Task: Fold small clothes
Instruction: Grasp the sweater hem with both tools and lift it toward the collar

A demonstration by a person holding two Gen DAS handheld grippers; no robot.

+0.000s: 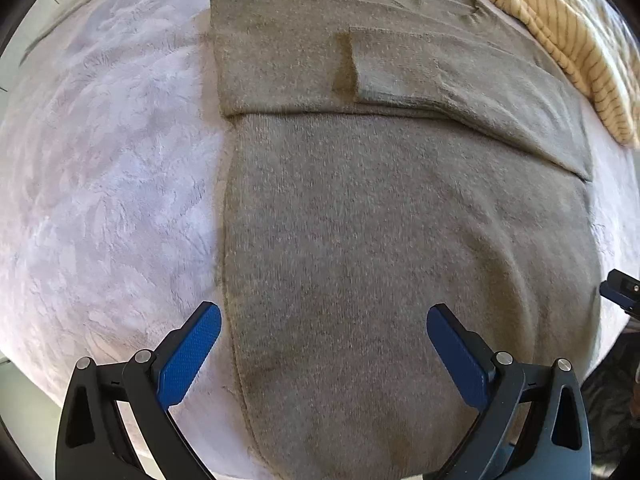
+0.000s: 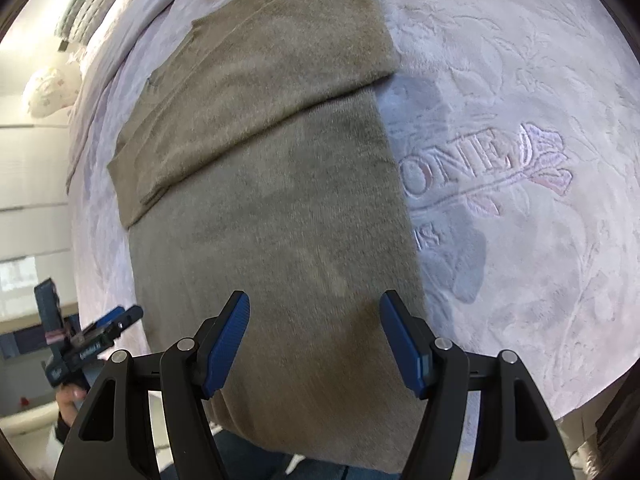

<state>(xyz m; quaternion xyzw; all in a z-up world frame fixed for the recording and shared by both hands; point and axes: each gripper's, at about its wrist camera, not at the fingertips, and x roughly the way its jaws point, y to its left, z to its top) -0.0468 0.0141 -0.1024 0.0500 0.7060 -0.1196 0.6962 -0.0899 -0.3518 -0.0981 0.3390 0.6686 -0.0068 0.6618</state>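
- Bed [image 1: 100,168] w/ pale lilac plush blanket, embossed leaf pattern & stitched lettering on the side seen in right wrist view – it's the work area, soft and broad enough to lay a garment flat; near edge drops off just under both tools
- Grey-brown sweater [image 1: 400,240] lies flat down the middle of the bed, body running lengthwise toward the near edge, hem end hanging at/over that edge. Laid smooth prob. so folds come out square
- Sleeves already crossed over the chest: one sleeve [image 1: 460,88] lies across the upper part, cuff ending near mid-chest, the other under it – judging by that, sleeve step is done, body fold from the hem end is what's left
- Cream striped garment [image 1: 568,40] bunched at far corner, just beside the sweater's shoulder, touching or nearly – can't tell which. Looks parked out of the way
- Left tool [image 1: 324,344] over the sweater's left edge, pointing down; jaws spread wide, nothing between them. One pad over blanket, other over knit – straddling the side seam, seemingly lined up to pinch that edge
- Right tool [image 2: 314,328] over the hem end on the opposite side, angled down, jaws moderately wide, empty; not touching cloth as far as I can see
- A hand [image 2: 70,400] grips the left tool's handle, seen low in right wrist view
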